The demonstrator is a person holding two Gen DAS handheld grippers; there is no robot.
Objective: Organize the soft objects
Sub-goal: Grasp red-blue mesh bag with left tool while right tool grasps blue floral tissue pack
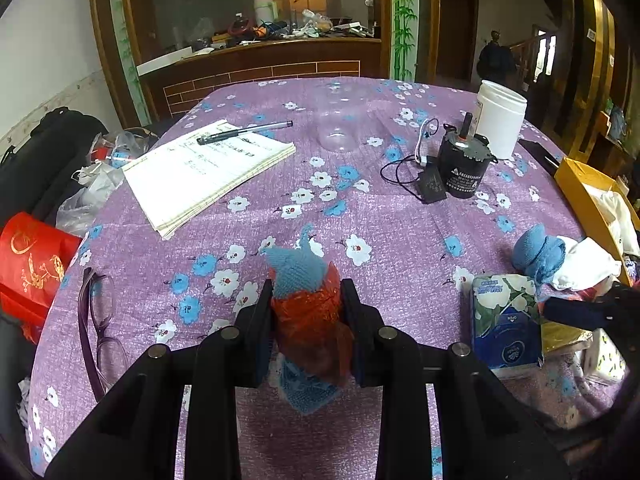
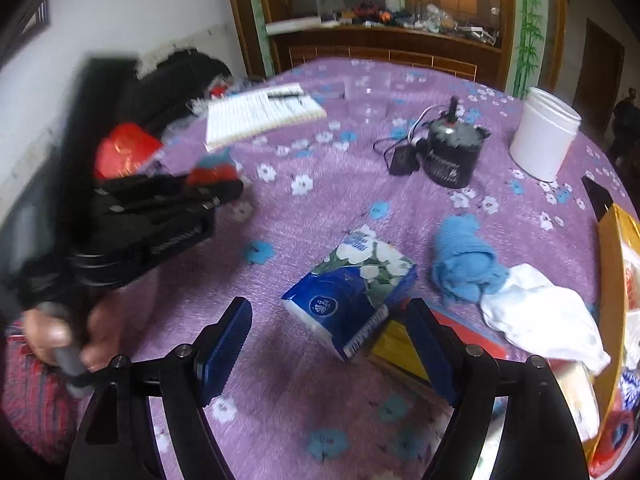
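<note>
OK, left to right. Far left, off the table edge: red bag (image 1: 30,264) and black bag (image 1: 48,152). Purple-framed glasses (image 1: 96,320) lie at the left edge of the purple floral tablecloth (image 1: 400,220).

Left gripper (image 1: 307,300) is clamped on a blue-and-red knitted item (image 1: 306,292). Its blue tip sticks out past the fingertips, the red mesh-like middle sits between the pads, and more blue hangs below. In the right wrist view the same gripper (image 2: 216,190) shows at the left, blurred, with a hand (image 2: 60,332) on its handle.

Farther back on the left: notepad (image 1: 208,168) with a pen (image 1: 244,132) across it. A clear plastic cup (image 1: 338,120) stands mid-table, far side. Right of that are a black motor (image 1: 464,168) with cable, then a white jar (image 1: 500,120).

Right gripper (image 2: 328,344) has jaws spread wide, nothing pressed. A tissue pack (image 2: 352,292) lies on the cloth just beyond the fingertips, roughly centred on the gap; I can't tell if the right pad touches it.

Right of the pack: blue balled cloth (image 2: 464,264), touching a white cloth (image 2: 540,312) on its right. A yellow box (image 2: 612,280) sits at the far-right edge.
</note>
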